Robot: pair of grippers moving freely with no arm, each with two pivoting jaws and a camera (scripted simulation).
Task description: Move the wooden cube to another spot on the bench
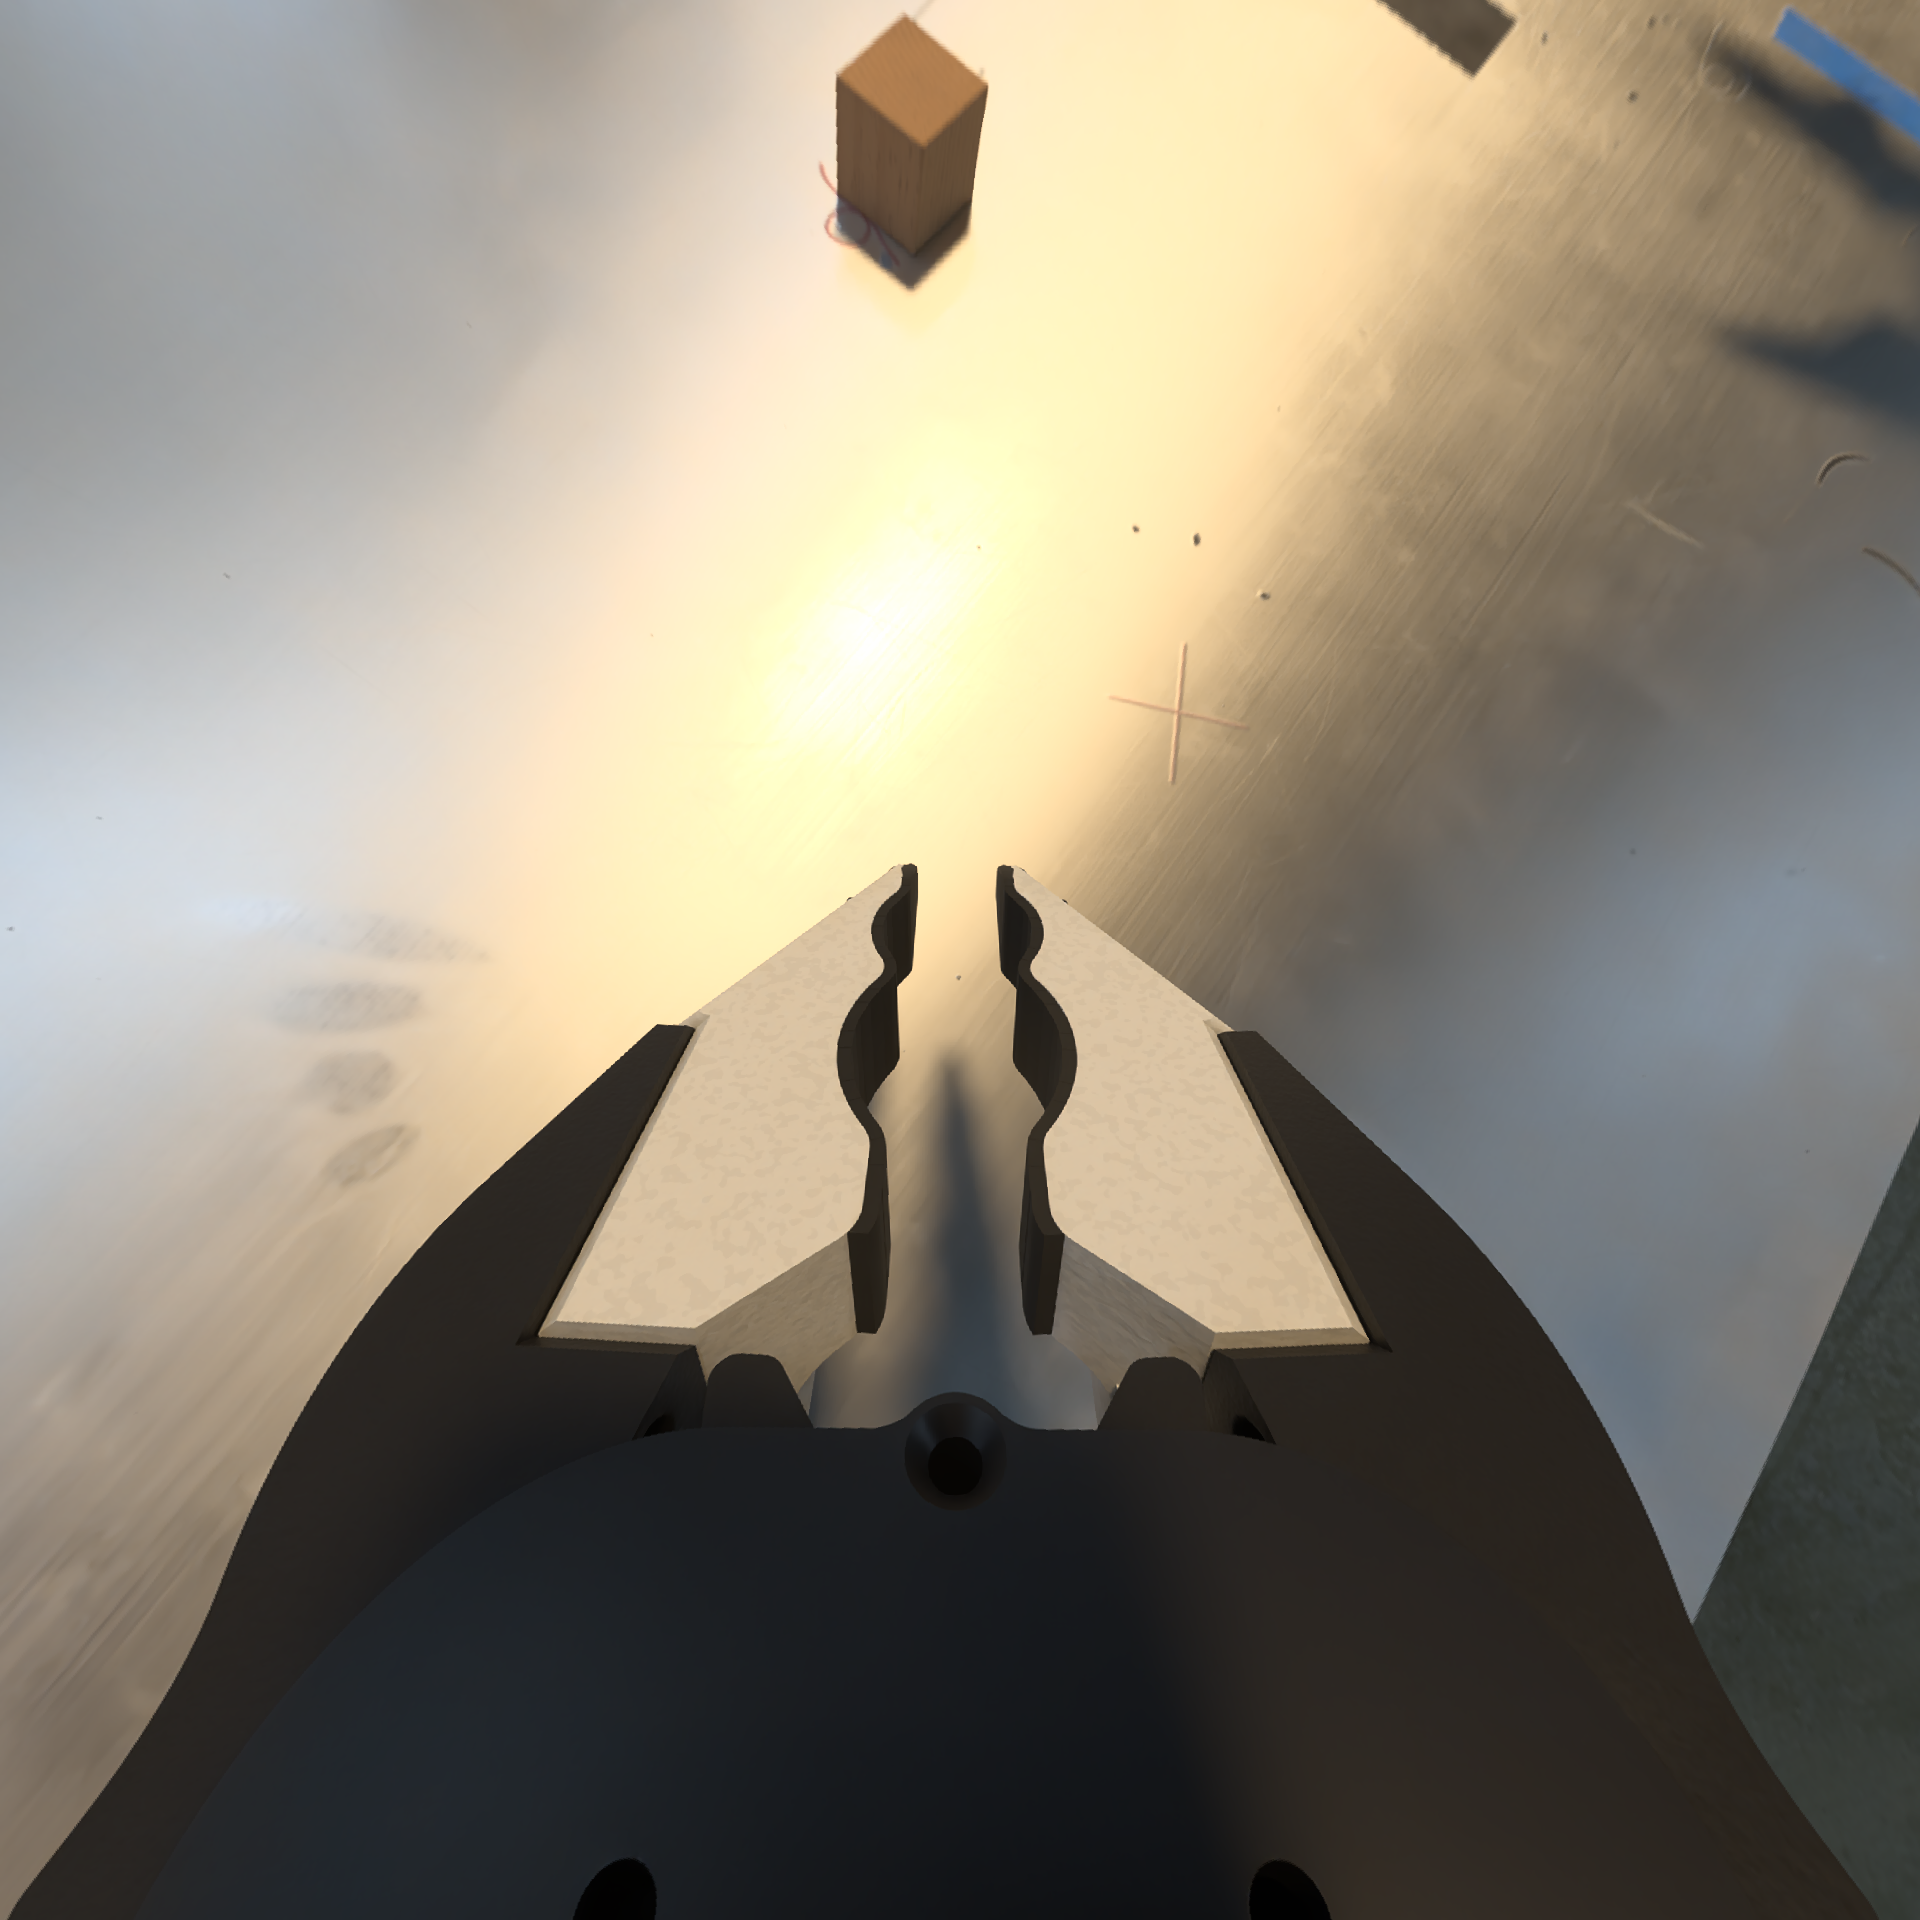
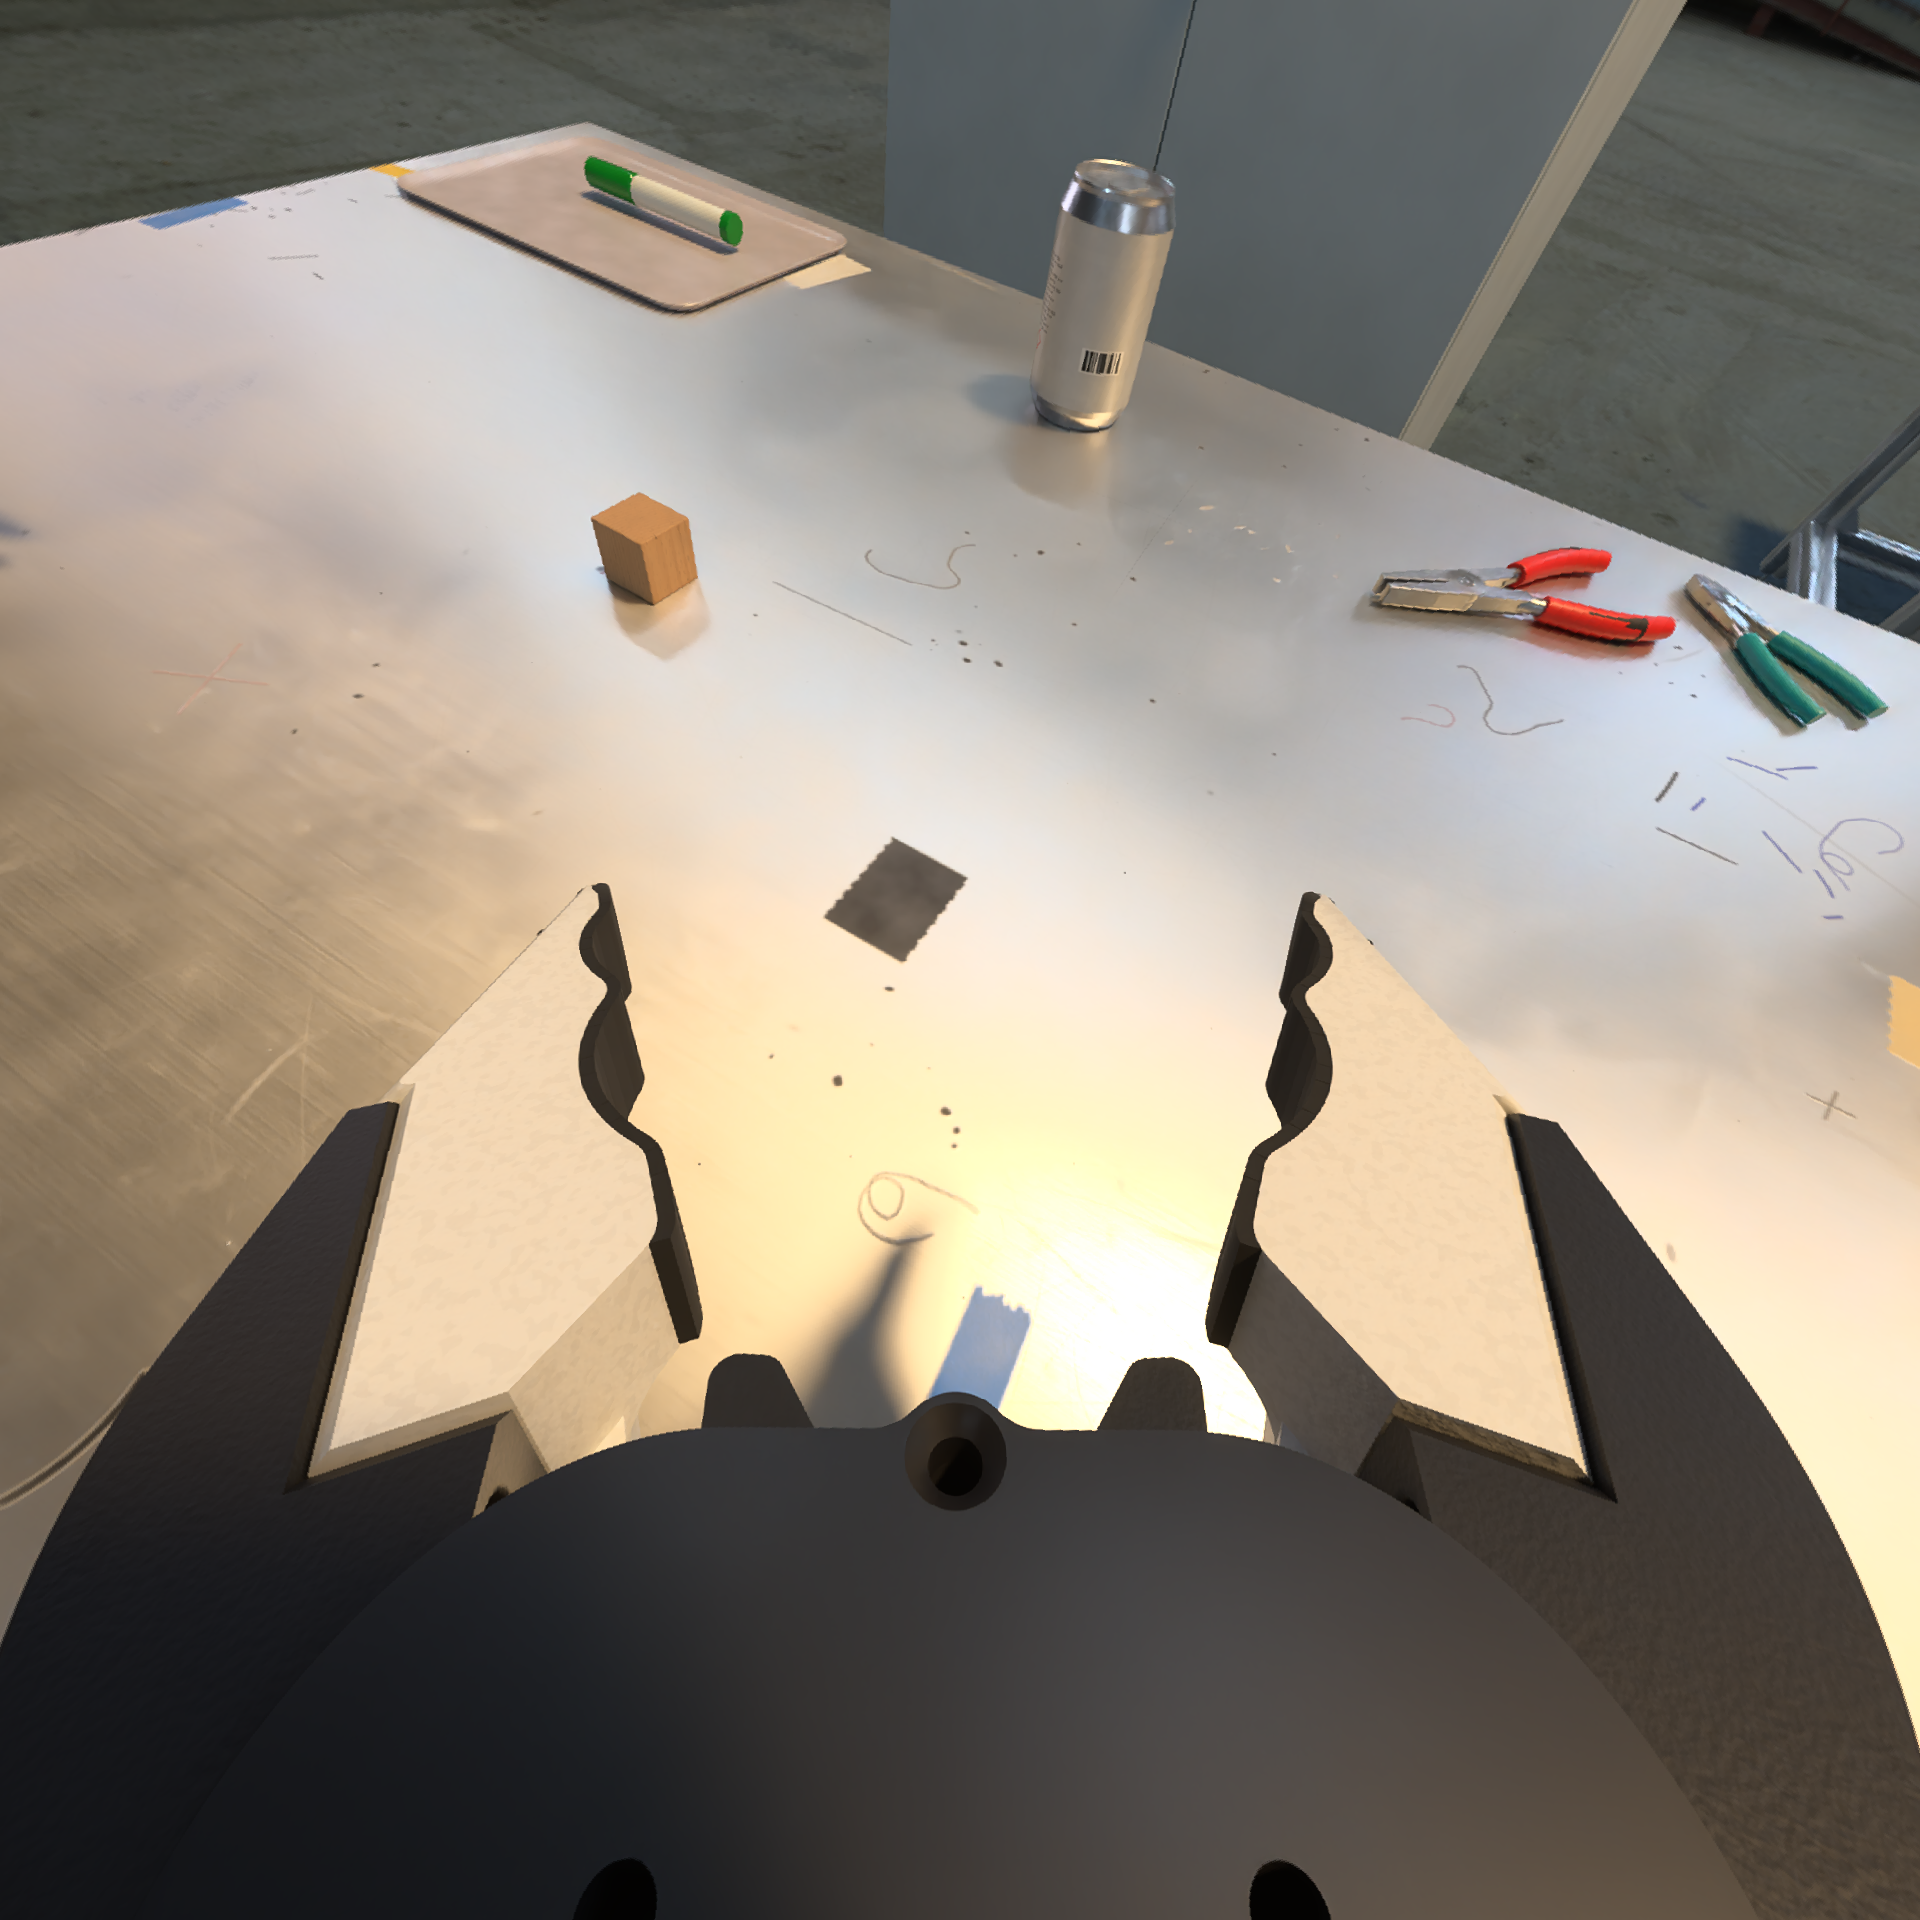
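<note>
The wooden cube point(image 1: 911, 145) stands on the metal bench point(image 1: 416, 520), far ahead of my left gripper point(image 1: 956, 883) and slightly left of its line. The left gripper's fingers are nearly together with only a thin gap and hold nothing. In the right wrist view the cube point(image 2: 644, 548) sits well ahead and to the left of my right gripper point(image 2: 954, 904). The right gripper is wide open and empty, above the bench point(image 2: 312, 416).
A tray point(image 2: 540, 223) with a green and white marker point(image 2: 665, 201) lies at the far left corner. A silver can point(image 2: 1101, 296) stands at the far edge. Red-handled pliers point(image 2: 1527, 597) and green-handled pliers point(image 2: 1787, 655) lie at the right. A dark patch point(image 2: 896, 899) marks the bench. The bench edge point(image 1: 1808, 1351) is at the right.
</note>
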